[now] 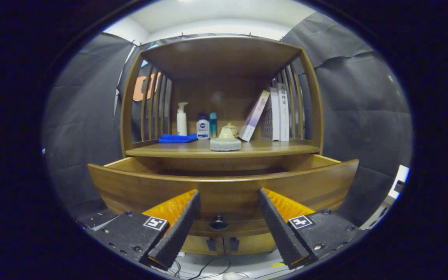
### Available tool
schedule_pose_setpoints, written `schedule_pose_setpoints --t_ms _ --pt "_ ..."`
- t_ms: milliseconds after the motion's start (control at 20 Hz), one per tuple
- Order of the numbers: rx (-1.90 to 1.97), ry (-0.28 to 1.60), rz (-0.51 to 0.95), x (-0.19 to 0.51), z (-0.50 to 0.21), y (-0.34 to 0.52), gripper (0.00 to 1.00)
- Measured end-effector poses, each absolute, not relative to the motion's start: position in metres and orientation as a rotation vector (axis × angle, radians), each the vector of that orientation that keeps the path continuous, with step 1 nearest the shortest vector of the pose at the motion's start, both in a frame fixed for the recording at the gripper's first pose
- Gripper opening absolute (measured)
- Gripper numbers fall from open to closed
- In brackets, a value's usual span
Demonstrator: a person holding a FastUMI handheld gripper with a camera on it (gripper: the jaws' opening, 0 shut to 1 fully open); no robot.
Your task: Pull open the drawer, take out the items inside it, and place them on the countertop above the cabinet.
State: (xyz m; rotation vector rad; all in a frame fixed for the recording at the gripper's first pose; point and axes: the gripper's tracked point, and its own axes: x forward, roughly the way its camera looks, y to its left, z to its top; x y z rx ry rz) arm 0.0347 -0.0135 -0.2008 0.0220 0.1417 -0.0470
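Two fingers: the gripper [228,196] holds its fingers spread wide, gripping nothing; the tips sit close to the drawer front, one to each side of the knob.
Knob: the drawer knob [218,223] is a small dark round pull, low on the panel, in the gap between the fingers and touched by neither.
Drawer: the drawer [224,190] is already pulled out — its curved front panel stands well forward of the cabinet, and the side walls run back under the shelf.
Drawer contents: cannot tell; the front panel hides the drawer's interior from this low angle, so the items to be taken out are not yet identified.
Countertop: the countertop [270,147] lies directly above the open drawer and is the place target for the items.
Objects on countertop: a stone-coloured lidded dish [225,140] near the front edge, a folded blue cloth [177,138], a white pump bottle [182,118], two smaller bottles [206,126], and leaning books [272,114] at the back.
Free area: bare wood shows at the front of the countertop on either side of the dish.
Step in hand: judged as the end of the pull — the fingers are released from the knob, so the drawer stays where it is.
Next move: likely a rise above the front panel to look down into the drawer, fingers kept apart for the first grasp.
Risk: clipping the panel's top edge on the way up.
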Motion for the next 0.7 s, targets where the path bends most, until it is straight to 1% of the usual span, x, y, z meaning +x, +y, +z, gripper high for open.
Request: schedule_pose_setpoints --t_ms 400,700 --pt "0.012 0.15 -0.058 0.105 -0.2 -0.012 0.99" --pt "0.005 0.14 -0.049 0.135 -0.202 -0.015 0.99"
